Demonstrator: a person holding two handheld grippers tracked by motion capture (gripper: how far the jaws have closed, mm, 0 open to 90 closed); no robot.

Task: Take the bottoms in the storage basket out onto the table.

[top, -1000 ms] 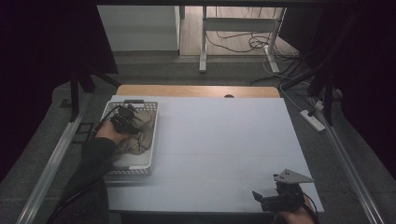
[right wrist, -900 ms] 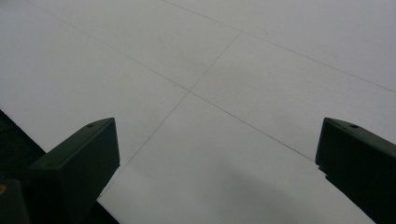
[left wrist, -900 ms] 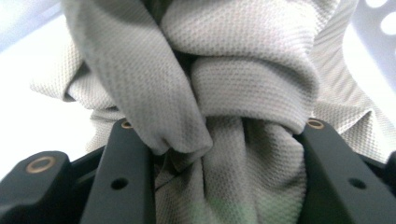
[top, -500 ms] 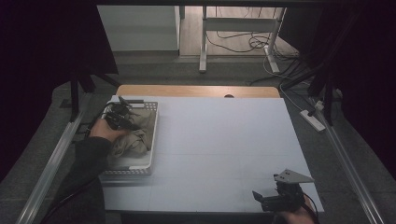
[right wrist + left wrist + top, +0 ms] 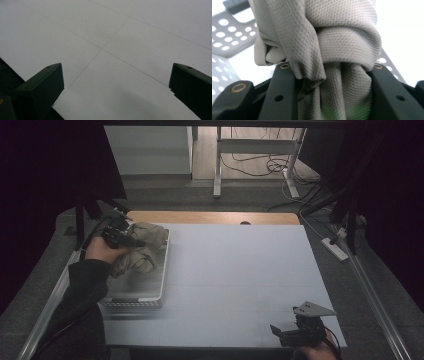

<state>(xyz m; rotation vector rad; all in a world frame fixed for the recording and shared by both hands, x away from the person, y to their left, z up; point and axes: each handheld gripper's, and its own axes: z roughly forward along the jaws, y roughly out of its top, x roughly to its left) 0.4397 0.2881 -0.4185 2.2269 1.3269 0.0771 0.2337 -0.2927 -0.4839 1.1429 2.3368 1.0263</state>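
The left gripper [image 5: 119,238] is clamped on a bunched grey cloth [image 5: 332,45] — jaws having just closed on its folds — above the white perforated basket [image 5: 150,296], hand raised over the basket's far end. The right gripper [image 5: 295,336] rests wide apart, well away from the basket.

grey-beige mesh-weave cloth [image 5: 342,37] – white perforated basket [image 5: 135,292] – black fingers [image 5: 282,95].
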